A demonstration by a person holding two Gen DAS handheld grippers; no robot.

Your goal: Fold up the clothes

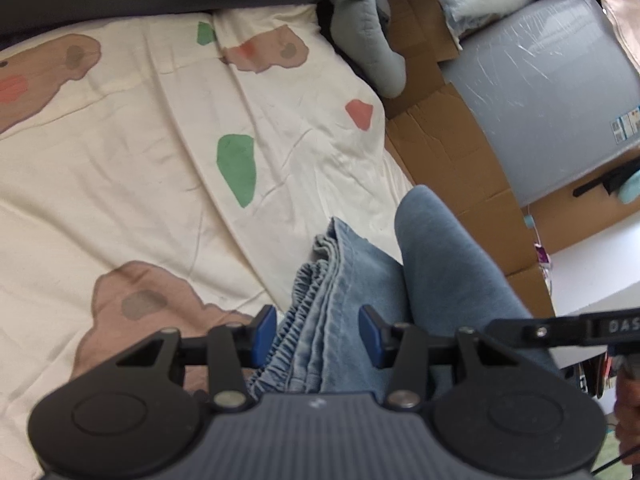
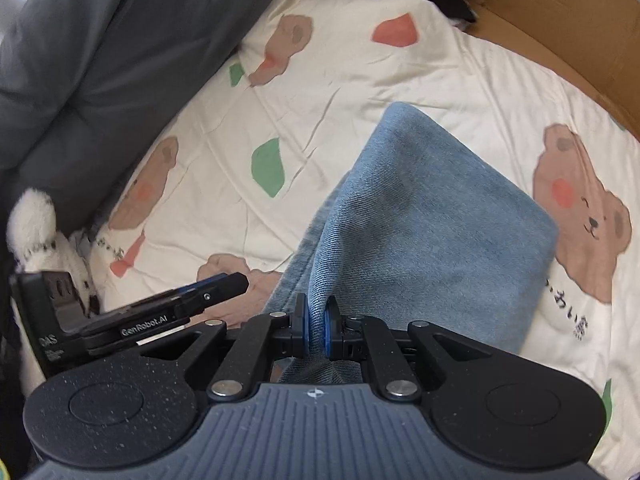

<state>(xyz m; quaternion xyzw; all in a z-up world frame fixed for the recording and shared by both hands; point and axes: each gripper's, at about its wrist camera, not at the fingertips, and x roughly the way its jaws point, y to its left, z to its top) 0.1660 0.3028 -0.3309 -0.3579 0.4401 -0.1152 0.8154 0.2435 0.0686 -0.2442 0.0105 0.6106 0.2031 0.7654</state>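
A folded pair of light blue jeans (image 2: 432,216) hangs above a cream bedsheet (image 2: 360,92) printed with bears. My right gripper (image 2: 316,322) is shut on an edge of the denim, which drapes away from it. In the left wrist view the jeans (image 1: 340,304) show their stacked elastic waistband between the blue pads of my left gripper (image 1: 318,330), which stands open around the layers. The other gripper's body (image 1: 568,328) shows at the right edge there, and the left gripper (image 2: 192,300) appears at the left in the right wrist view.
A dark grey duvet (image 2: 80,60) lies along the far side of the bed (image 1: 120,140). Flattened cardboard (image 1: 440,140), a grey plastic-wrapped panel (image 1: 552,80) and a grey plush toy (image 1: 364,28) sit beside the bed. A white fluffy toy (image 2: 36,224) lies at the left.
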